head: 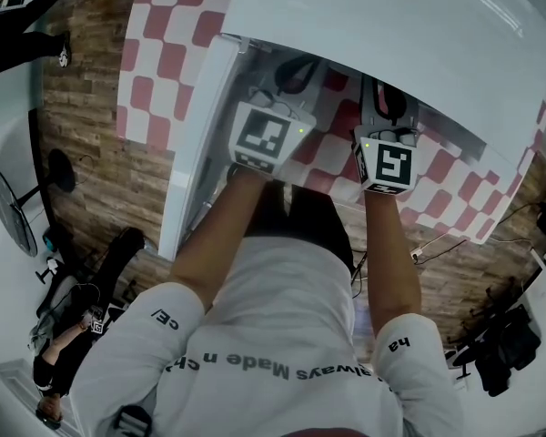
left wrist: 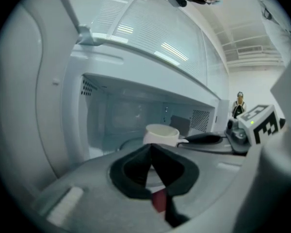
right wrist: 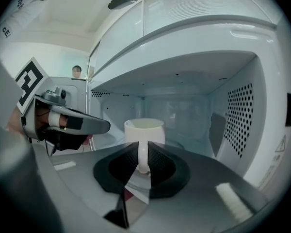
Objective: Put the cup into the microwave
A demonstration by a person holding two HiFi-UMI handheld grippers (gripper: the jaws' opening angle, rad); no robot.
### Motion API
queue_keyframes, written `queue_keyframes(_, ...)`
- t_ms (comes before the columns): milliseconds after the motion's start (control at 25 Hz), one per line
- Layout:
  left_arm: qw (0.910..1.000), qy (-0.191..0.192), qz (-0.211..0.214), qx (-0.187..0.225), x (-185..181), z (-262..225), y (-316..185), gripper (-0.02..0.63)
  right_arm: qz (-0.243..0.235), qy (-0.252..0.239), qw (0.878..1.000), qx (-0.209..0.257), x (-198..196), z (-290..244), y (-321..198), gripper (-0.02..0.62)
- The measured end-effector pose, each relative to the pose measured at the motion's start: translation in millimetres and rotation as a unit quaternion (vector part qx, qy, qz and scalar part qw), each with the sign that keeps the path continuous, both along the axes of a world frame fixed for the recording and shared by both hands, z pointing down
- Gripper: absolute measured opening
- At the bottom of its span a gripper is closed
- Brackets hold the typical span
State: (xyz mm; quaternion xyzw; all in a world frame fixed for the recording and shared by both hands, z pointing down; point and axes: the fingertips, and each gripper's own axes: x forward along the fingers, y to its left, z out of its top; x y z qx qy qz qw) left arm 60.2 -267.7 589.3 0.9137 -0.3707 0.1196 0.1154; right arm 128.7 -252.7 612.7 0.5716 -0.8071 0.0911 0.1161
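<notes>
gently, the right gripper (right wrist: 141,155), clamped on the handle of the cup (right wrist: 144,129), should set it level inside the microwave (right wrist: 233,125) before opening; the left gripper (left wrist: 152,153) is closed, empty.

A red and white checked cloth (head: 177,44) hangs above a wood floor (head: 91,126), and left of the cloth stand a round fan (head: 7,212) and a person (head: 18,39) in black.
</notes>
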Motion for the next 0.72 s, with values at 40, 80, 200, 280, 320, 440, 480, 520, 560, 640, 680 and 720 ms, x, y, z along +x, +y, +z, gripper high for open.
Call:
queue_keyframes(40,1.0000,0.001,-0.002,-0.003,-1,-1,1,0.003,-0.002,0.001,1.000,-0.002,-1,1,0,0.051)
queue_keyframes(80,1.0000,0.002,-0.004,-0.005,-2,-1,3,0.003,-0.004,0.001,1.000,-0.005,-2,1,0,0.052)
queue_keyframes(200,1.0000,0.002,-0.004,-0.009,-3,-6,8,0.003,-0.005,0.003,1.000,-0.013,-3,0,0,0.054)
queue_keyframes(280,1.0000,0.002,-0.004,-0.009,-3,-12,12,0.003,-0.003,0.006,1.000,-0.019,-1,-2,0,0.061)
queue_keyframes(320,1.0000,0.002,-0.005,-0.008,-4,-15,14,0.003,-0.001,0.006,1.000,-0.023,0,-3,1,0.076)
queue_keyframes(440,1.0000,-0.002,-0.003,-0.009,-4,-28,25,0.003,0.005,0.010,0.999,-0.035,5,-11,14,0.081)
queue_keyframes(480,1.0000,-0.005,-0.003,-0.008,-5,-33,30,0.003,0.006,0.012,0.999,-0.038,6,-16,20,0.083)
queue_keyframes(520,1.0000,-0.006,-0.002,-0.007,-6,-39,34,0.003,0.007,0.013,0.999,-0.040,8,-21,26,0.081)
queue_keyframes(560,1.0000,-0.006,-0.002,-0.003,-7,-45,37,0.003,0.008,0.014,0.999,-0.039,10,-26,30,0.078)
queue_keyframes(640,1.0000,-0.003,-0.003,0.003,-9,-57,40,0.003,0.009,0.017,0.999,-0.036,14,-39,38,0.071)
queue_keyframes(680,1.0000,-0.001,-0.003,0.005,-11,-63,42,0.003,0.010,0.018,0.999,-0.036,15,-46,43,0.071)
queue_keyframes(720,1.0000,0.001,-0.004,0.005,-12,-69,46,0.003,0.010,0.017,0.999,-0.036,16,-53,48,0.069)
